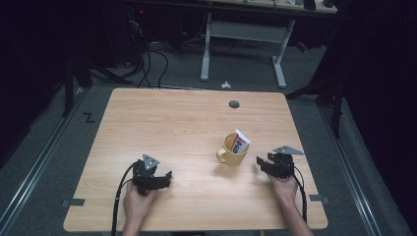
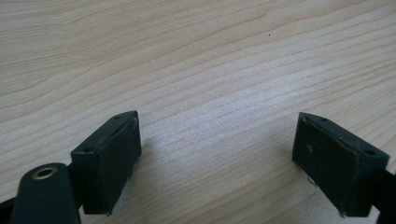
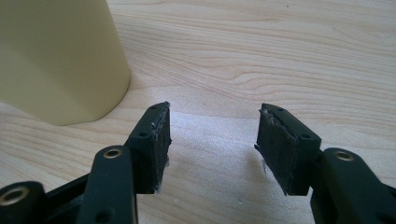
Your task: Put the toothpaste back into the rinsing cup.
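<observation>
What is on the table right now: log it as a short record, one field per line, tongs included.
surface: wooden table, a round grommet hole near its far edge
mug: yellow mug, upright, handle toward the person's left
in mug: toothpaste tube, leaning on the rim
left tongs: open, nothing between them, resting low over bare wood
right tongs: open, nothing between them, just right of the mug, not touching it
hands: one on each gripper, at the near edge
</observation>
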A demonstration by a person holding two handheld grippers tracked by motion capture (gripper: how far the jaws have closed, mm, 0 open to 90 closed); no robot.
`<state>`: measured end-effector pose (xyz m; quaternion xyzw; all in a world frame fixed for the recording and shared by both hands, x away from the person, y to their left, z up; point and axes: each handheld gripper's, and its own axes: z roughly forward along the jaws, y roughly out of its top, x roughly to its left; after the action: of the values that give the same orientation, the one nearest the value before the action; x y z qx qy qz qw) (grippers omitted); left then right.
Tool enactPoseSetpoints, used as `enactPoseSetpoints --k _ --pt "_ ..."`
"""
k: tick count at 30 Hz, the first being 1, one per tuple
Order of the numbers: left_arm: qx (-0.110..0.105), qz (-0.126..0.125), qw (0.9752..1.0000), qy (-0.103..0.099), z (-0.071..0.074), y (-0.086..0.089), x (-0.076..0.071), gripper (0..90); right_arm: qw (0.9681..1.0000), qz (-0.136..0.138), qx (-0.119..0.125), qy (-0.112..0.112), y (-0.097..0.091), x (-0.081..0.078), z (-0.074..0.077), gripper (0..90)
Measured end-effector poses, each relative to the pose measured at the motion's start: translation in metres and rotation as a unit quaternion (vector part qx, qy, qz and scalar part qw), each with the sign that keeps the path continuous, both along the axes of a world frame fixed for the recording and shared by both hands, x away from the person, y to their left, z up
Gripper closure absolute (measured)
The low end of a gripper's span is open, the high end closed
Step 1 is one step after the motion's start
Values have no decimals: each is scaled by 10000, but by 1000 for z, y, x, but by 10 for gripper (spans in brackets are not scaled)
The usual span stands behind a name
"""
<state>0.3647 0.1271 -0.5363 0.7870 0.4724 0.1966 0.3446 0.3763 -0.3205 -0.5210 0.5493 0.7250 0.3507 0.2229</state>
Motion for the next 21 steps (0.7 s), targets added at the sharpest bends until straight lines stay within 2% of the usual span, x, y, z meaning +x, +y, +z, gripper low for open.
enactPoseSetpoints --k 9,16,19,21 --pt "-1 0 10000 0 0 0 0 158 9998 -8 -77 175 2 3 -6 438" --pt "1 -1 10000 1 0 0 0 158 9998 4 -134 134 4 3 -8 435" --pt "0 -1 10000 0 0 0 0 158 9990 -10 -449 56 11 3 -9 417" --pt "-2 0 10000 0 0 0 0 158 9990 -17 -451 54 13 3 -9 405"
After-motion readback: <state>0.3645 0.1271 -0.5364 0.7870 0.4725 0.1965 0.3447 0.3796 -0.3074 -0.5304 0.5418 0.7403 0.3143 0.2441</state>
